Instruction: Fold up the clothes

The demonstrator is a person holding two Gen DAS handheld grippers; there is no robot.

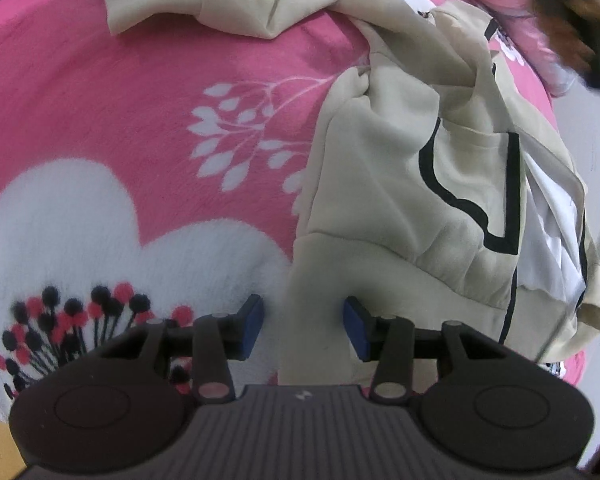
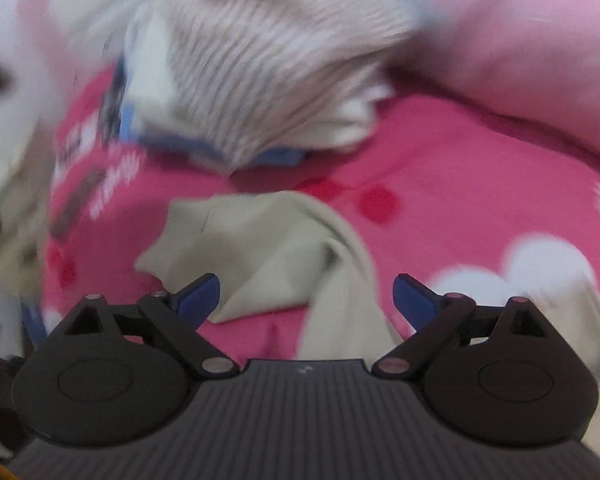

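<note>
Left fingers (image 1: 256, 324) astride beige garment (image 1: 384, 184)

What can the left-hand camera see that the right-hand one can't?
Only the left view shows the beige garment's black-trimmed pocket and the blanket's white heart. Only the right view, blurred, shows a striped garment with blue trim. Both show the pink blanket, beige cloth, and their own gripper: left gripper, right gripper with jaws wide apart.

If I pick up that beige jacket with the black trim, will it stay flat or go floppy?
Probably floppy: the beige jacket already lies creased and bunched on the pink blanket. It looks thin, so likely light. Its loose sleeve would probably dangle.
</note>
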